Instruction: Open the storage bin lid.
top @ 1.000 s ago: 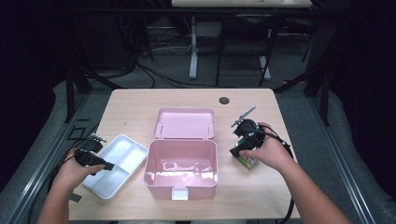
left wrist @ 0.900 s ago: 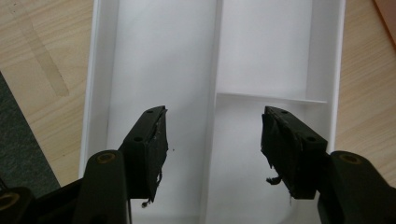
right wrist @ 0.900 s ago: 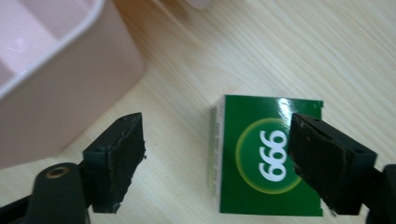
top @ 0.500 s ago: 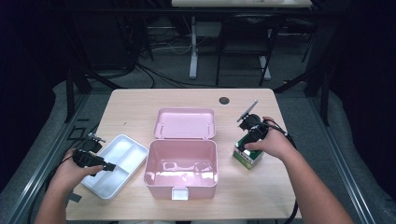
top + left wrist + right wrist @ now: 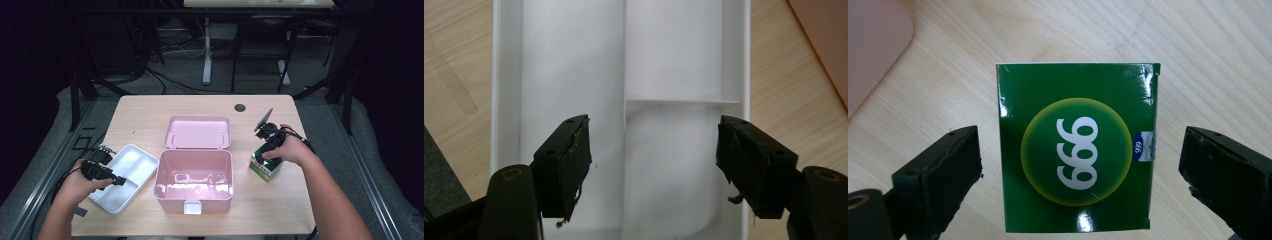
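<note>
Hovering over a green carton marked "999", the right claw stands wide apart, one jaw on either side of the carton with bare wood showing in both gaps. The pads press on nothing. Compared with a second ago, the right hand has shifted toward the person and sunk lower over the carton, and its jaws have just been opening a little more, with the carton coming between them.

The carton stands on the wooden bench, just to the right of an open pink plastic box whose lid lies folded back behind it. The box looks hollow, its glossy floor catching reflections.

On the far left, the left claw hangs over a white divided tray that rests on the bench beside the pink box. Its jaws have also just been opening and now stand wide apart, with nothing but the tray's compartments below them. The tray sits where it sat in the earlier pictures, so it appears to have been let go.

Judging from this, the tray is set aside, and the green carton is lined up for a grasp that is not yet made.
</note>
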{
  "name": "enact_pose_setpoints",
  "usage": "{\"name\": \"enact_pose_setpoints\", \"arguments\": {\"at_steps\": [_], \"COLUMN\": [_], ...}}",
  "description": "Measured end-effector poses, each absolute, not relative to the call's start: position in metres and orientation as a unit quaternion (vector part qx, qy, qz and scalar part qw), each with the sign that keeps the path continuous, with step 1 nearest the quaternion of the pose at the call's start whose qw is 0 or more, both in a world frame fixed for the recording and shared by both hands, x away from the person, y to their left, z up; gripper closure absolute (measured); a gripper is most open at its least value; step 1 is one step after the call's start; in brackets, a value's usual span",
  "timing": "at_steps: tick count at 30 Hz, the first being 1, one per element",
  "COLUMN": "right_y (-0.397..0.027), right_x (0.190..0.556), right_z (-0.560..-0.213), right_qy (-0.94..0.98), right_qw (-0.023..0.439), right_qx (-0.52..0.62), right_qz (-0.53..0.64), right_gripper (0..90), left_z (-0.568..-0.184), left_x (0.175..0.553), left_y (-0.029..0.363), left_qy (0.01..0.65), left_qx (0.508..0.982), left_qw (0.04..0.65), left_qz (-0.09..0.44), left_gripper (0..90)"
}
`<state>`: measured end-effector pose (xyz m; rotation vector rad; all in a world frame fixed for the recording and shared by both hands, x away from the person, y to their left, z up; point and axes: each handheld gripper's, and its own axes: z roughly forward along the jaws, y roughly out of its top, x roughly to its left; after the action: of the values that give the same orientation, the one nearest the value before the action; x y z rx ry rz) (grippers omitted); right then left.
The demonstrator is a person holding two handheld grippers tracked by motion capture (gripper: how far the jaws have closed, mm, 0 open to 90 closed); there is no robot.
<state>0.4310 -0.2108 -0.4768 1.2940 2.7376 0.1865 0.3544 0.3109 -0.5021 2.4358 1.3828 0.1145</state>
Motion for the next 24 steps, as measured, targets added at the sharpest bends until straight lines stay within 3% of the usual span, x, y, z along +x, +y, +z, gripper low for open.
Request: {"name": "enact_pose_setpoints", "arguments": {"at_steps": [9, 16, 24], "right_y": [-0.215, -0.216, -0.213], "right_x": [0.436, 0.437, 0.434], "right_z": [-0.491, -0.49, -0.489], "right_qy": [0.901, 0.901, 0.907], "right_qw": [0.033, 0.016, 0.013], "right_qx": [0.428, 0.43, 0.419], "right_qz": [0.053, 0.05, 0.04], "right_gripper": [5.3, 13.4, 14.2], "left_z": [-0.5, -0.499, -0.499], "left_x": [0.354, 0.354, 0.353], "left_y": [0.309, 0.309, 0.309], "left_qy": [0.481, 0.481, 0.482], "left_qx": [0.859, 0.859, 0.858], "left_qw": [0.173, 0.17, 0.171], "left_qz": [0.039, 0.037, 0.036], "left_gripper": [29.0, 29.0, 29.1]}}
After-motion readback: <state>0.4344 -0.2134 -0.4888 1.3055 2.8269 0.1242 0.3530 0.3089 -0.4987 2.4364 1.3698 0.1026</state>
